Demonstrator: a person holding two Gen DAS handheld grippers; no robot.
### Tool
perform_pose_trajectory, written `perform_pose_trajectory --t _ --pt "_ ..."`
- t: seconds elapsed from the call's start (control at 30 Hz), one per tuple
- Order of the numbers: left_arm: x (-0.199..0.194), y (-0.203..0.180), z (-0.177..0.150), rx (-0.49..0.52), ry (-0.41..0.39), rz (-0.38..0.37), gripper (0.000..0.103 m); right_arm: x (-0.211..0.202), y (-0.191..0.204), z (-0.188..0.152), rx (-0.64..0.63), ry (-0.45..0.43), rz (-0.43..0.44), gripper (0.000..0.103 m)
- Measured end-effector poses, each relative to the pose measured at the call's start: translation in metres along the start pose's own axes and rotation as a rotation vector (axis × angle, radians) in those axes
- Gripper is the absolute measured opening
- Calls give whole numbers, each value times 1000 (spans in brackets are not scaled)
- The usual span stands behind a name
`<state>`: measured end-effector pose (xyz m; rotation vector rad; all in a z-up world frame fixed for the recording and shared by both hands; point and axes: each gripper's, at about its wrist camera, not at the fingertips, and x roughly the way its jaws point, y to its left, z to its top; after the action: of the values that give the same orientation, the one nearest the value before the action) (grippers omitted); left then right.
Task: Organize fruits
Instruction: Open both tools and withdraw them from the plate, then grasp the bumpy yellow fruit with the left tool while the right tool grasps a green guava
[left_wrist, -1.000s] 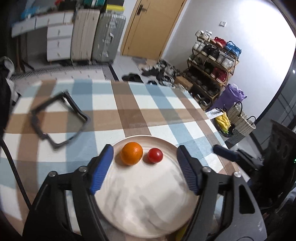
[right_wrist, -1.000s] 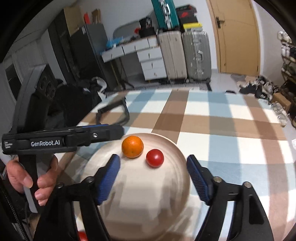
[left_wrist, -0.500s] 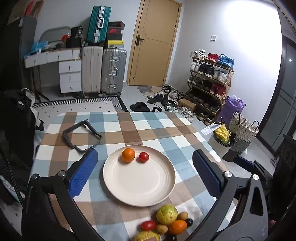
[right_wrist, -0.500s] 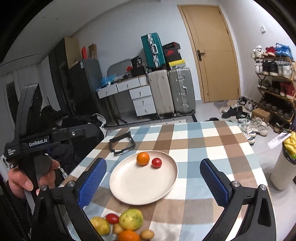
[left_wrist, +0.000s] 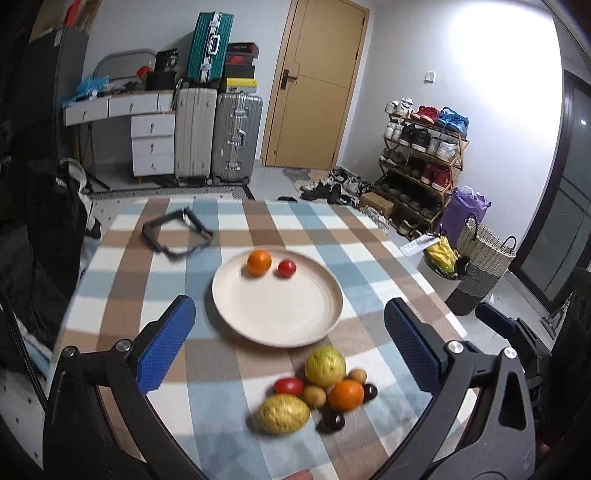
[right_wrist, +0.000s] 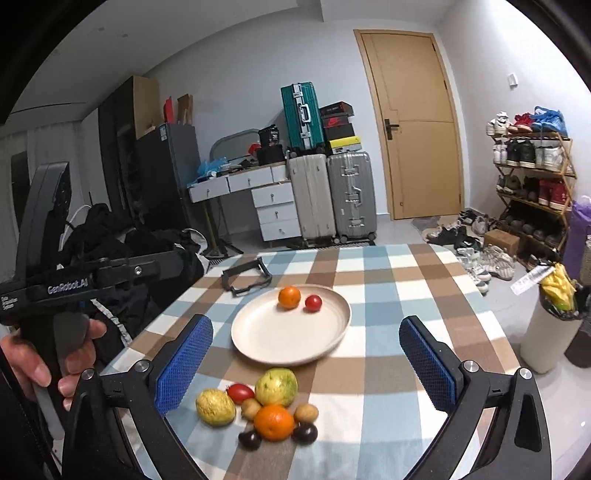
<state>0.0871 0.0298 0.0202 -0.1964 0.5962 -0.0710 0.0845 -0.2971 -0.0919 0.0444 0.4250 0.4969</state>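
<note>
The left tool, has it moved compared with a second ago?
Yes. The left tool has pulled back and up from the plate: its fingers flanked the orange and tomato before, and now sit nearer than the plate's front rim.

Only thing I can actually read is "GenRobot.AI" in white on the black body of the left gripper (right_wrist: 92, 282), far left in the right wrist view. Smaller print beside it is too tiny.
</note>
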Motion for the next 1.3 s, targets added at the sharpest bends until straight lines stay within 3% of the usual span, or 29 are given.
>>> perform_pose_trajectory --t 0.37,0.53,0.77,0.87,1.13,1.3 --pt "43 30 -71 -93 177 -27 102 -3 4 -42 10 53 -14 103" --pt "72 43 -88 -138 252 -66 102 4 3 -57 4 98 8 103" --pt "97 45 -99 -131 288 -93 102 15 -4 -71 30 142 19 103" --pt "104 46 -101 -138 302 -111 97 19 -6 -73 39 156 24 103" --pt "121 49 -106 -152 350 -173 68 31 -9 -76 41 173 36 103" --pt "127 49 -107 -148 362 -209 58 36 -9 -78 44 183 45 103"
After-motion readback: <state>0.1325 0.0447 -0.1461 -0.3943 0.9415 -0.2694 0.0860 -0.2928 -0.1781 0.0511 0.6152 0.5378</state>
